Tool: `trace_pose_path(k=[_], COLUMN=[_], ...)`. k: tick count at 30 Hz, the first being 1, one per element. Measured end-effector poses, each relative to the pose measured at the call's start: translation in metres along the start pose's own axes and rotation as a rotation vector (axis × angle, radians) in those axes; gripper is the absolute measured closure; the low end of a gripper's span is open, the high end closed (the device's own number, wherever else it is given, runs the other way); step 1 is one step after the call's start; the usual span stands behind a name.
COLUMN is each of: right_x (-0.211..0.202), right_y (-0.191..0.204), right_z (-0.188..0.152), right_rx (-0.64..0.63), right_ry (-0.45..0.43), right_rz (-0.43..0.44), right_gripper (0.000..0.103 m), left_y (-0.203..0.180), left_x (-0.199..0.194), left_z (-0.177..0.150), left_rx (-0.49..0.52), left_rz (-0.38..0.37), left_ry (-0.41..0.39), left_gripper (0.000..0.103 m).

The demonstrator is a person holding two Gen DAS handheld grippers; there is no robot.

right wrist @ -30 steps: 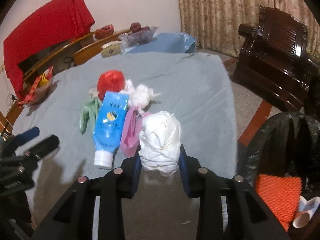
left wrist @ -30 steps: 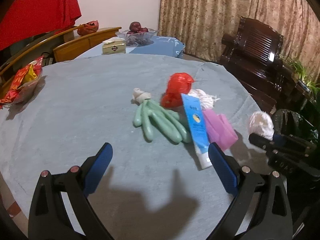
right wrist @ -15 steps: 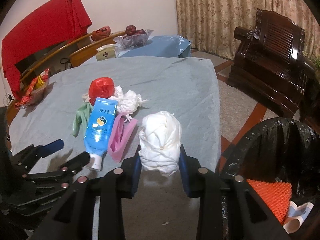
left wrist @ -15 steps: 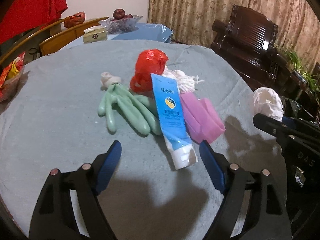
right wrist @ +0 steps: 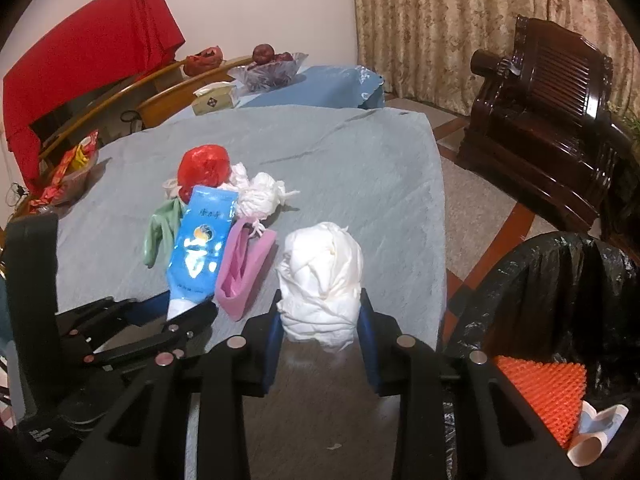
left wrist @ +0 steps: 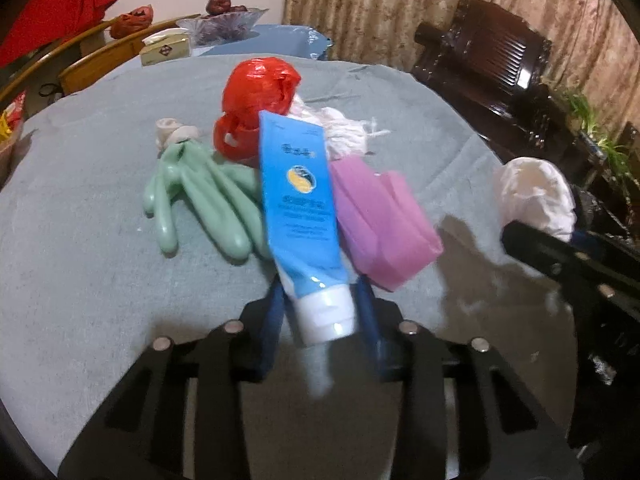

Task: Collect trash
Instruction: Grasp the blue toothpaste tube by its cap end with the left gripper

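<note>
Left wrist view, L to R: green rubber glove [left wrist: 200, 200] lies flat on grey-blue worktop [left wrist: 80, 280], left of centre, fingers toward the camera. Just above it a small beige wad [left wrist: 174, 134]. Red plastic bag [left wrist: 256, 108], knotted, sits upper centre, touching the glove's cuff end. Blue tube [left wrist: 298, 208] w/ white cap runs down the centre of frame; left tongs [left wrist: 320, 312] clamped on it at the cap end, blue pads either side. Behind the tube's top edge, a white tissue clump [left wrist: 344, 128]. Pink bag [left wrist: 380, 220] just right of the tube, touching it. Far right edge: white wadded bag [left wrist: 534, 196] held up off the worktop edge by the other tool.

Right wrist view, L to R: snack packets [right wrist: 76, 168] in a bowl at far left edge of worktop. Left tongs' black frame in lower left, on the tube's cap. Glove, tube, pink bag in a row left of centre, red bag and tissue clump behind them. Centre bottom: right tongs [right wrist: 320, 320] clamped on the white wadded bag, which stands upright between the pads, over the near worktop edge. Lower right: bin w/ black liner [right wrist: 560, 280], on the floor beside the worktop; orange spiky mat [right wrist: 544, 392] and a white roll piece [right wrist: 596, 440] inside. Upper right: dark wooden armchair [right wrist: 552, 112] before curtains.
</note>
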State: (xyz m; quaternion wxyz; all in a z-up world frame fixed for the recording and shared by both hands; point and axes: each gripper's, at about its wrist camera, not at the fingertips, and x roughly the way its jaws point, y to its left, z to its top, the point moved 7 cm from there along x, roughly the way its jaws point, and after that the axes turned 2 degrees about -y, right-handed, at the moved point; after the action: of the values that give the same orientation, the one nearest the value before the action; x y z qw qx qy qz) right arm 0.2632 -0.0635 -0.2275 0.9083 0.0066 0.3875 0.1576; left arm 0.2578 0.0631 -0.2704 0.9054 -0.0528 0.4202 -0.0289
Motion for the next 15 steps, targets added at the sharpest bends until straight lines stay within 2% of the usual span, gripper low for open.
trace_pose_path(k=[11,15], right_x=[-0.008,-0.007], right_y=[0.008,0.010], right_z=[0.000,-0.005], right_rx=[-0.018,-0.020], right_ry=[-0.011,-0.001], right_rz=[0.013,0.018], right_gripper=[0.069,0.069], left_y=[0.010,0.014], left_x=[-0.036,-0.030], left_z=[-0.001,-0.012], left_rx=[-0.039,-0.033], left_rz=[-0.021,-0.016], left_ry=[-0.040,0.006], left_gripper=[0.074,0.074])
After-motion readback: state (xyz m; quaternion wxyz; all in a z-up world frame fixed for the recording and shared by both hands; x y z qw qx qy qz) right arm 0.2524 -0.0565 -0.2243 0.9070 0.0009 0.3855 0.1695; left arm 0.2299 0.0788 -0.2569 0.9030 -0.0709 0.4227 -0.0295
